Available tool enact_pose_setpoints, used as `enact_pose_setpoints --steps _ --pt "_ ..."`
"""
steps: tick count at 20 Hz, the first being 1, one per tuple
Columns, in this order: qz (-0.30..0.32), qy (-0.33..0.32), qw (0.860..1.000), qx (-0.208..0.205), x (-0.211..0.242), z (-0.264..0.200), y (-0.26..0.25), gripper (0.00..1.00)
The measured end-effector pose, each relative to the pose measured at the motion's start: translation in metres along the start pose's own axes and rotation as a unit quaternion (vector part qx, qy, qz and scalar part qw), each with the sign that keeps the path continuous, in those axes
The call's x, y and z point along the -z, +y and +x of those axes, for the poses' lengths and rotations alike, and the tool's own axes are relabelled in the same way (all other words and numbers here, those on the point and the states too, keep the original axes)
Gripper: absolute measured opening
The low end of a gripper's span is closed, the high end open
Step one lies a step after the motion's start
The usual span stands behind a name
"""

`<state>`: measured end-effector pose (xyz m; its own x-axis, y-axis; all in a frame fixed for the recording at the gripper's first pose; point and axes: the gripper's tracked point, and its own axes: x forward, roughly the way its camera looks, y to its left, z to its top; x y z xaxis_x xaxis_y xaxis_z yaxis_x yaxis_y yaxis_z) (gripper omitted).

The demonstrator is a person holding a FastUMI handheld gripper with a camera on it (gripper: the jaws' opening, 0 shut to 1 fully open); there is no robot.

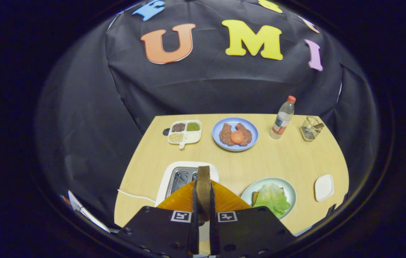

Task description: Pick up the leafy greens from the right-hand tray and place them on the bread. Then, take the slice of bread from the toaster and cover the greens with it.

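- Pale wood forms the tabletop, which is seen against the booth's black cloth wall.
- At the far left of the table, a white divided tray is set, with dark, green and pale grains held in separate compartments.
- Nearer and still to the left, a white two-slot toaster is seen just beyond the fingers; a thin white cord is trailed from it across the table's left side.
- The gripper is held above the toaster, and its black fingers are pressed against both faces of a brown-crusted slice of bread, which is pinched edge-on between them and stands upright; an orange, ribbed surface is seen behind the slice, and what it belongs to cannot be made out.
- Further back, in the middle, a blue round plate carries brown pieces of meat with a red tomato slice on top.
- To the right of the fingers, a pale green round plate is placed, and on it the light green leafy greens are laid over a slice of bread whose brown edge shows at the left.
- At the back right, a clear plastic bottle with an orange cap stands upright.
- Beside it, a small wire basket is set.
- Near the right edge, a small white square dish is found.
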<state>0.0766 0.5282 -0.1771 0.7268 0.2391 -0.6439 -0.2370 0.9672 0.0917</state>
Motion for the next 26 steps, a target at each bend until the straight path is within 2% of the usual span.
enact_pose_setpoints --steps 4,7,13,17,21,24,26 --pt "0.019 -0.032 0.999 -0.022 -0.023 -0.024 -0.023 0.12" --pt "0.04 -0.037 0.998 -0.027 -0.024 -0.02 -0.052 0.12" --pt "0.101 0.018 0.994 0.037 0.019 0.022 -0.133 0.12" --pt "0.137 0.049 0.988 0.059 0.047 0.047 -0.167 0.12" --pt "0.158 0.061 0.984 0.052 0.063 0.064 -0.174 0.12" --pt "0.149 0.061 0.986 0.041 0.073 0.071 -0.176 0.11" --pt "0.14 0.066 0.987 0.048 0.084 0.078 -0.184 0.11"
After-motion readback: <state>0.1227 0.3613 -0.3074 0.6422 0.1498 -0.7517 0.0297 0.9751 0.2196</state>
